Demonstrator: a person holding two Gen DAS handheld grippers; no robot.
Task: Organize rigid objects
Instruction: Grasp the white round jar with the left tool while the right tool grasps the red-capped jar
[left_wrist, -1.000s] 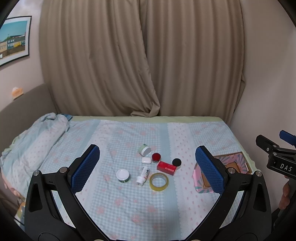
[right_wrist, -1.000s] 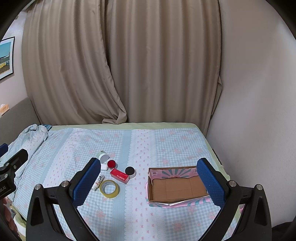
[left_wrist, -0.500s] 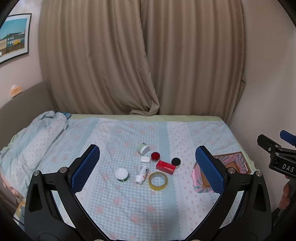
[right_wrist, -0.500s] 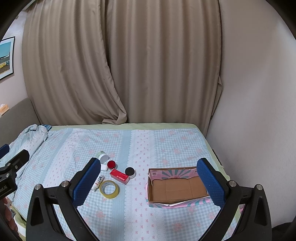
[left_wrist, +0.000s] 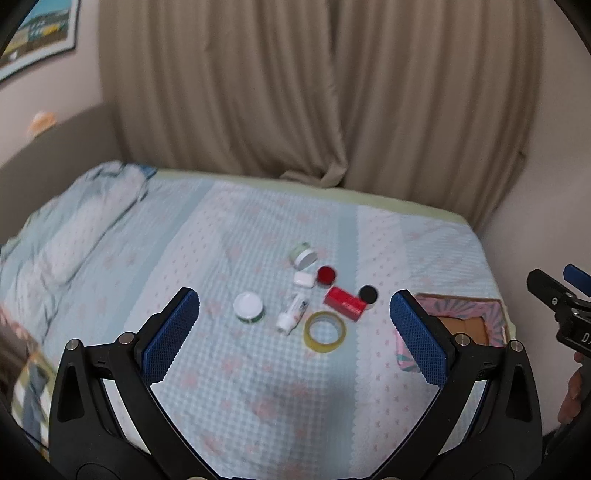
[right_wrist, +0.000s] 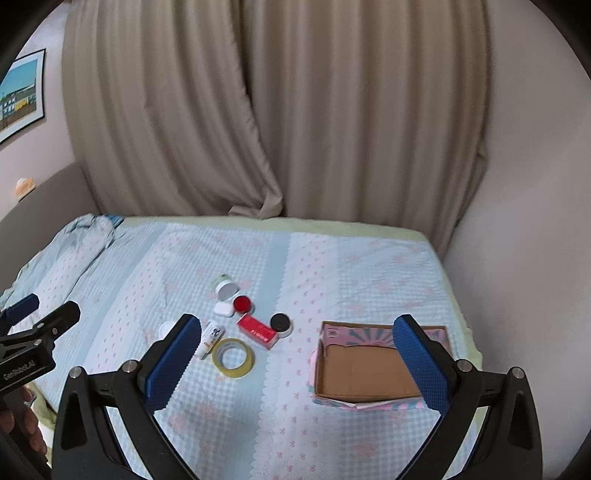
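**Left gripper closing in on the pile**

Left gripper (left_wrist: 293, 330) has dipped and moved nearer the cluster mid-bed: tape roll (left_wrist: 324, 331), red box (left_wrist: 344, 303), white jar (left_wrist: 249, 307). Nothing moved. Cardboard box (right_wrist: 364, 369) near the right edge sits empty. Right gripper (right_wrist: 295, 358) holds position. Both jaws spread, empty; first pick likely next.

Bed (right_wrist: 332, 266): you have a cluster of small items mid-sheet.
Tape roll (right_wrist: 233, 357): nearest you.
Cardboard box (right_wrist: 365, 373): right of cluster, apart.
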